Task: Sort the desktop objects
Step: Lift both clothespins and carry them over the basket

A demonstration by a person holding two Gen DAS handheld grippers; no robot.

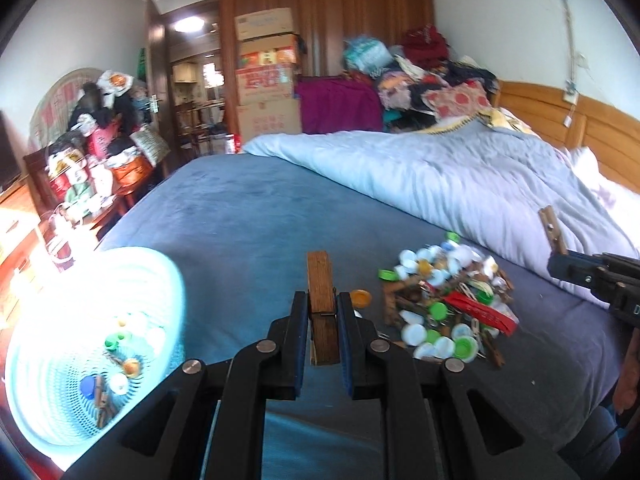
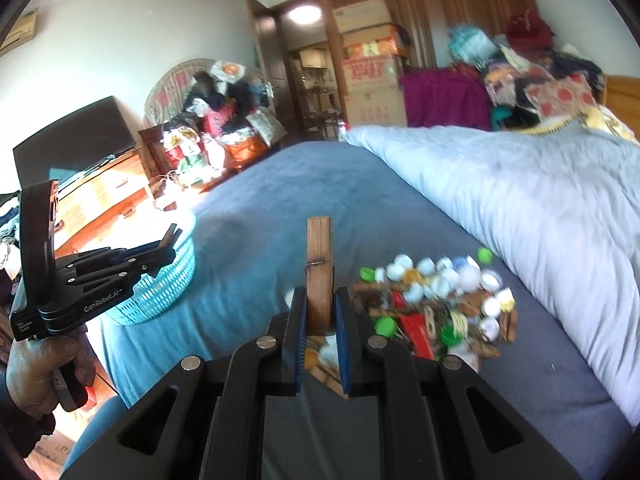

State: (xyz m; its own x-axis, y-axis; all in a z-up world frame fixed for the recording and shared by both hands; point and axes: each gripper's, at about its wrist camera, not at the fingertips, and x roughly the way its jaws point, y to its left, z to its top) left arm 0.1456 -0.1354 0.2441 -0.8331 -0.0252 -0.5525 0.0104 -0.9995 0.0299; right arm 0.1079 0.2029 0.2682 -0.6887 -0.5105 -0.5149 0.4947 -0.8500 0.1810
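Note:
My left gripper (image 1: 323,300) is shut on a wooden clothespin (image 1: 321,292) that sticks up between its pads, above the blue bed cover. My right gripper (image 2: 321,296) is likewise shut on another wooden clothespin (image 2: 319,256). A mixed pile (image 1: 448,300) of bottle caps, clothespins and a red strip lies on the bed, right of the left gripper; the same pile (image 2: 436,304) shows in the right wrist view. A light blue mesh basket (image 1: 72,364) at the lower left holds a few caps and clothespins. The left gripper (image 2: 170,242) hangs over the basket's rim (image 2: 176,280).
A pale quilt (image 1: 440,176) is bunched on the bed behind the pile. The bed's left edge drops to a wooden cabinet (image 2: 104,196) with a television. A hand (image 2: 40,368) holds the left gripper's handle. Boxes (image 1: 266,76) and clothes stand at the far end.

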